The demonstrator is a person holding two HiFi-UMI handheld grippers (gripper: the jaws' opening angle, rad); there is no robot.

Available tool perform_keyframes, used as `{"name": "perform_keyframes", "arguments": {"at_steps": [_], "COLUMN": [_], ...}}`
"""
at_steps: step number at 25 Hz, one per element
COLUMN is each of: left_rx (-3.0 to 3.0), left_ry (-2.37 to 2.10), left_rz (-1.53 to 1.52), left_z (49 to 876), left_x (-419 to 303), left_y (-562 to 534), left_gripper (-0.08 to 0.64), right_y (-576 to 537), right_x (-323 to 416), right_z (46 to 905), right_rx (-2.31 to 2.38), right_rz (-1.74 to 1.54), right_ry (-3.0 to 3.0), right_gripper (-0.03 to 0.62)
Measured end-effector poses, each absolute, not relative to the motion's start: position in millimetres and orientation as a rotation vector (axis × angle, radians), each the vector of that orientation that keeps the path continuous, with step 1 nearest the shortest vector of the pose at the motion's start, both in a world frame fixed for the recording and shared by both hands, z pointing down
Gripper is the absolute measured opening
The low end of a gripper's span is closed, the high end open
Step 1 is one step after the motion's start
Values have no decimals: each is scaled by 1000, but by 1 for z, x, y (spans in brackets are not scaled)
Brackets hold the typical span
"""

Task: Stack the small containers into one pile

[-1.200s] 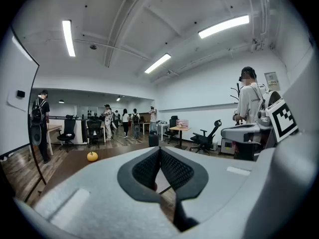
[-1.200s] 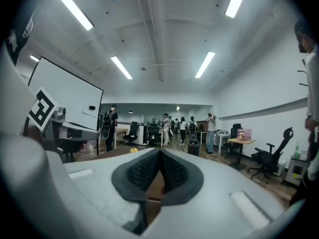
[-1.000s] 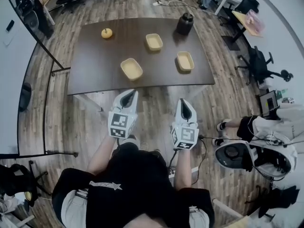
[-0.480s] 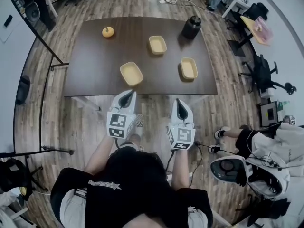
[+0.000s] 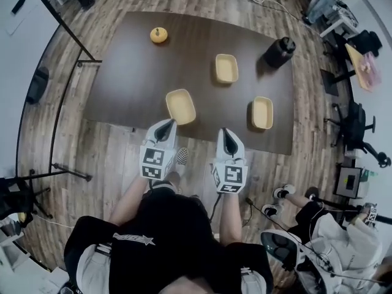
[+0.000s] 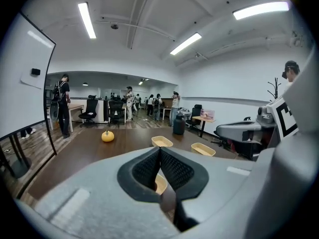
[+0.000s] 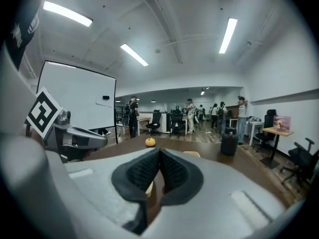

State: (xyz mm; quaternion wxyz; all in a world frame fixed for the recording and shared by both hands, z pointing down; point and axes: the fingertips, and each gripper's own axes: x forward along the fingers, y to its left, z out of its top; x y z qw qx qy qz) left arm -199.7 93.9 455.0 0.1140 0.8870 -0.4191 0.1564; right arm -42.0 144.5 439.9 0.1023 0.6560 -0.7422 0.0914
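Poised side by side at lower centre of the head view, just short of the dark table's (image 5: 122, 72) near edge: left gripper (image 5: 165, 126) and right gripper (image 5: 225, 133), each with jaws pressed together on nothing. Spread apart on the tabletop, unstacked: nearest container (image 5: 180, 106) just above the left gripper's tip, second container (image 5: 226, 68) at upper centre, third container (image 5: 262, 113) at centre right. Also on the table: small orange pumpkin (image 5: 159, 35) at upper left, dark jug (image 5: 278, 52) at upper right.

An orange pumpkin (image 5: 158, 35) sat well ahead of the left gripper (image 5: 166, 124), a black jug (image 5: 278, 51) beyond the right gripper (image 5: 224, 133).
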Motion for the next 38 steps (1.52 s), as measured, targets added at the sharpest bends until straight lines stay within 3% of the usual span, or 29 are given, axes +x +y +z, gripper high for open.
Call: {"name": "perform_keyframes", "arguments": {"at_steps": [15, 16, 17, 18, 20, 23, 26, 31, 36, 38], "left_rx": [2268, 2237, 2206, 2177, 2132, 2091, 2054, 2017, 1993, 1992], "left_ry": [-1293, -1282, -1262, -1242, -1227, -1229, -1208, -1154, -1131, -1140], "left_rz": [627, 640, 647, 647, 643, 657, 680, 717, 784, 787], "left_z": [575, 584, 593, 601, 613, 625, 638, 660, 674, 675], "left_x": [-238, -240, -241, -243, -245, -249, -253, -249, -251, -252], "left_y": [27, 24, 22, 21, 19, 14, 11, 11, 12, 11], "left_gripper": [13, 40, 120, 202, 261, 284, 281, 211, 86, 77], "right_y": [43, 38, 34, 32, 27, 19, 14, 10, 11, 12], "right_x": [-100, -104, -109, -115, -119, -121, -127, -132, -137, -140], "right_z": [565, 573, 581, 589, 603, 619, 632, 656, 669, 672], "right_rx": [1561, 1539, 1507, 1473, 1440, 1422, 1389, 1321, 1281, 1265], "right_rz": [521, 547, 582, 625, 693, 726, 750, 787, 777, 770], "right_ry": [-2215, -2213, -2220, -2229, -2231, -2206, -2183, -2134, -2075, -2074], "right_gripper": [3, 5, 76, 202, 214, 224, 224, 201, 58, 49]}}
